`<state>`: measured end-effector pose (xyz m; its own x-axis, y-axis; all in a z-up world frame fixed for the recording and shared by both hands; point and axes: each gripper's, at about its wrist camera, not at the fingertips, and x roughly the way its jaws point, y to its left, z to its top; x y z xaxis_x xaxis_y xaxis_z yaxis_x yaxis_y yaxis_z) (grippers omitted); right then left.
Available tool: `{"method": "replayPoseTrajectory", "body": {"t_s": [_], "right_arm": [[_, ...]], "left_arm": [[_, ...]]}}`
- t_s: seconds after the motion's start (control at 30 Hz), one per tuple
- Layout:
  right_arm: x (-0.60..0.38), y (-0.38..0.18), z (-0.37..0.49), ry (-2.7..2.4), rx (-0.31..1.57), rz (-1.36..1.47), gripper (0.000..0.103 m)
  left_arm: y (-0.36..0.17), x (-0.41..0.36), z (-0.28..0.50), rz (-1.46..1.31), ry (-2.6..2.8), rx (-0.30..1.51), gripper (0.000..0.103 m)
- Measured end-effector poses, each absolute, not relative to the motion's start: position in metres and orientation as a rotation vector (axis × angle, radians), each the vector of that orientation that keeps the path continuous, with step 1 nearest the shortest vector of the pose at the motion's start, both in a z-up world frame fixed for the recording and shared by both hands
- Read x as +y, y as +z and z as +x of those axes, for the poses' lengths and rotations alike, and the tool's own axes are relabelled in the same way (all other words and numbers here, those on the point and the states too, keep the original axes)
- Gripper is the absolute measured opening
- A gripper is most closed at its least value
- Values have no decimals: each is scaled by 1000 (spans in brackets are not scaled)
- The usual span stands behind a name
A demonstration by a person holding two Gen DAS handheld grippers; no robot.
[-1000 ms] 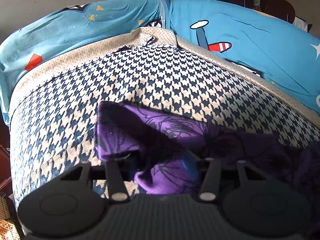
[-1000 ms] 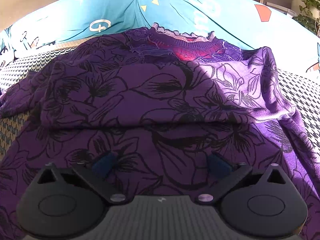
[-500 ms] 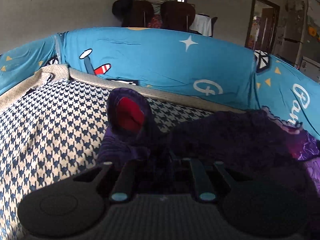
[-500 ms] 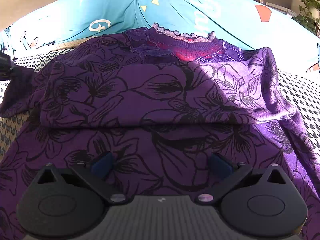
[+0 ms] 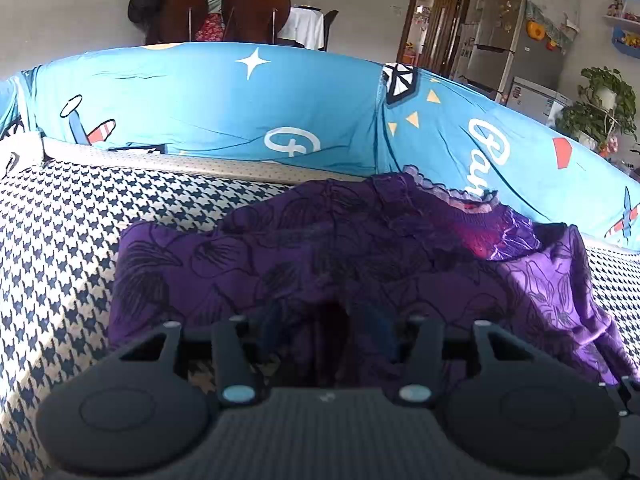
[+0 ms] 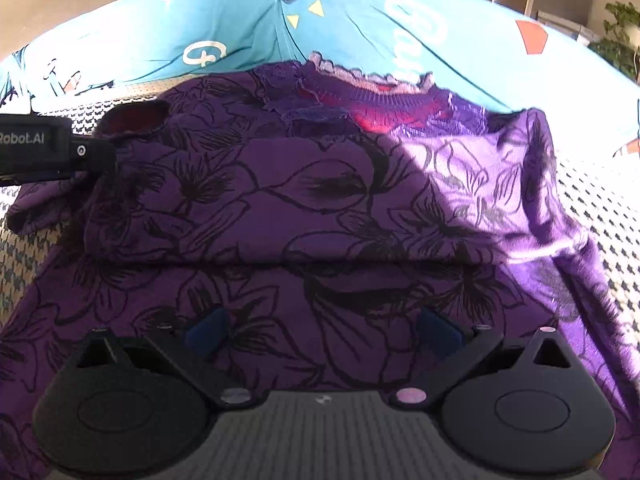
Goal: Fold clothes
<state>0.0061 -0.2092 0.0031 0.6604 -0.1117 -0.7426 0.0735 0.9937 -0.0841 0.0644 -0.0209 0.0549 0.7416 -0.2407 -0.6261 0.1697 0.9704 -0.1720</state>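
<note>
A purple garment printed with black outlined flowers [image 6: 320, 200] lies spread on a sofa seat covered in navy-and-white houndstooth cloth [image 5: 60, 240], its frilled neckline with a red lining [image 6: 380, 112] up against the bright blue cartoon-print back cushions [image 5: 200, 100]. One fold already runs straight across the body of the garment, parallel to the seat's front edge.

The left gripper [image 5: 324, 328] is at the garment's left side, where a sleeve with its open cuff [image 6: 136, 114] is turned in over the body. Its jaws are opening, with a fold of the purple cloth between them that the pads no longer seem to press, though that spot is dark. I'd say the sleeve fold on this side is being let go.

The right gripper [image 6: 320, 330] hangs over the near part of the garment with its blue-padded fingers [image 6: 206, 332] spread wide and nothing pinched between them.

The right side looks unfinished: the sunlit sleeve [image 6: 540, 184] trails toward the right edge of the seat. The next move, I'd judge, calls for the left tool to back clear without dragging the laid sleeve, then for the far sleeve to be pinched near its cuff and carried inward over the body.
</note>
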Motion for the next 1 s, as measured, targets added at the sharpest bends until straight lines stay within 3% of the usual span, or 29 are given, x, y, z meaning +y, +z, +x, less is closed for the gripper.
{"method": "replayPoseTrajectory", "body": {"t_s": [0.13,0.2,0.4,0.67,0.9,1.0], "right_arm": [[-202,15,2,-46,764,-83,97],[-199,19,3,8,727,-83,89],[-192,29,11,196,673,31,79],[-181,43,32,363,590,175,77],[-179,42,55,407,607,249,58],[-178,39,64,423,614,276,56]], "left_arm": [[59,-3,68,-152,-146,698,51],[61,6,69,-175,-106,698,53],[64,22,73,-223,-41,688,59],[62,33,78,-238,73,705,68],[60,42,80,-226,160,714,73],[57,45,81,-233,176,732,73]]}}
